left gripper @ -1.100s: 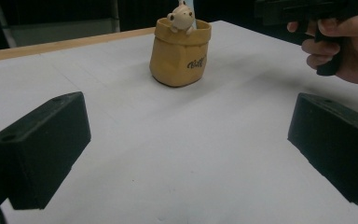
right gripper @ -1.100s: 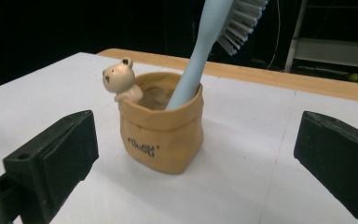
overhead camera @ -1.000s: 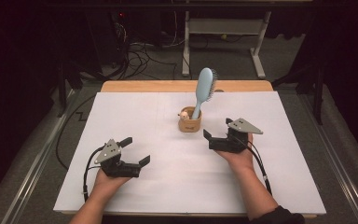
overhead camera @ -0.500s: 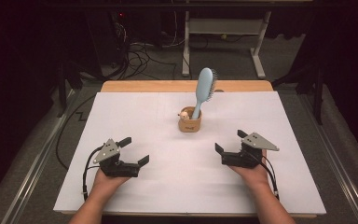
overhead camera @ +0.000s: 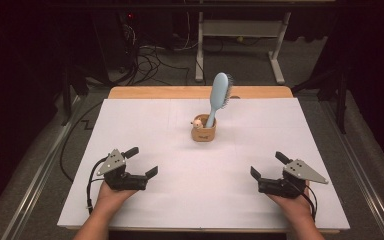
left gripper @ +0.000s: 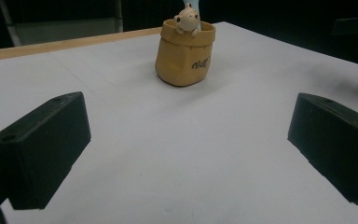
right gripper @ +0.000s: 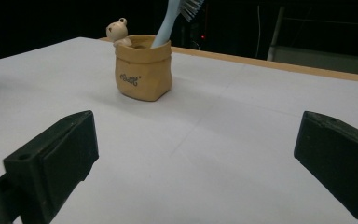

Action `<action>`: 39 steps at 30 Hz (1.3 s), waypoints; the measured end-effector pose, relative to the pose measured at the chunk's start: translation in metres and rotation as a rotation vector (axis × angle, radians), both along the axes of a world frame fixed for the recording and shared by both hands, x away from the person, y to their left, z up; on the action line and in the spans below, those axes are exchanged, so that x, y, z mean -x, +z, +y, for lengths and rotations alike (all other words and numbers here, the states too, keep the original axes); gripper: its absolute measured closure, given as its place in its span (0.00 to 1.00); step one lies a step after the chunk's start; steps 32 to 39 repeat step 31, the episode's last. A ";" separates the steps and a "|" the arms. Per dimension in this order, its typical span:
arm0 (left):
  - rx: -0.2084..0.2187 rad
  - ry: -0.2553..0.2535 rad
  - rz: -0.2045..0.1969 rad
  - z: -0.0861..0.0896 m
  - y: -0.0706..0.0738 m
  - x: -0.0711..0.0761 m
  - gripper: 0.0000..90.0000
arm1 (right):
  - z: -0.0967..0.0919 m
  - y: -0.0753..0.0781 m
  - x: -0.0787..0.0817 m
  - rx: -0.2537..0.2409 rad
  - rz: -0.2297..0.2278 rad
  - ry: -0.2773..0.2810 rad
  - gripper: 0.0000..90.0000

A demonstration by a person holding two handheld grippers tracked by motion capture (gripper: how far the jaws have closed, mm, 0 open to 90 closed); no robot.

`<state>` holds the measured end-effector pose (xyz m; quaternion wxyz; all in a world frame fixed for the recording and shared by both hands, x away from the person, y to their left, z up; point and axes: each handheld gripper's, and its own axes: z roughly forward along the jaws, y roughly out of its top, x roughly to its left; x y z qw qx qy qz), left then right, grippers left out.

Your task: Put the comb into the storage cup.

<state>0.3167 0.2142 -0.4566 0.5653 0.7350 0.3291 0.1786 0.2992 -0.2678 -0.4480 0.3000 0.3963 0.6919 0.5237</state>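
hairbrush (overhead camera: 219, 99) | upright in tan cup (overhead camera: 203, 131), mid counter (overhead camera: 145, 120) | I see left hand-held gripper (overhead camera: 141, 161) and right hand-held gripper (overhead camera: 267, 165) spread, empty, well apart from it | placing looks done

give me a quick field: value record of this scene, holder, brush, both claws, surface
holder: tan sack-shaped cup with a small animal figure on its rim, upright at the table's far middle
brush: light blue hairbrush, handle down in the cup, head leaning right
left claw: open, holding nothing, resting low on the near left
right claw: open, holding nothing, on the near right
surface: white sheet over a wooden table
contact: neither claw touches the cup or the hairbrush
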 end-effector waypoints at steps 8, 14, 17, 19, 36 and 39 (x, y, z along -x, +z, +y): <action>-0.044 0.010 -0.014 0.004 0.000 0.005 0.00 | -0.031 -0.002 0.021 -0.028 -0.008 -0.049 0.00; -0.028 0.001 -0.020 0.013 -0.005 0.016 0.00 | -0.045 0.000 0.035 -0.056 -0.025 -0.071 0.00; -0.013 0.002 -0.030 0.014 -0.003 0.018 0.00 | -0.043 0.000 0.034 -0.047 -0.028 -0.068 0.00; -0.003 0.000 -0.035 0.014 -0.002 0.018 0.00 | -0.040 0.000 0.033 -0.044 -0.032 -0.066 0.00; -0.001 0.004 -0.045 0.014 -0.002 0.018 0.00 | -0.041 -0.002 0.032 -0.047 -0.030 -0.083 0.00; -0.001 0.004 -0.045 0.014 -0.002 0.018 0.00 | -0.041 -0.002 0.032 -0.047 -0.030 -0.083 0.00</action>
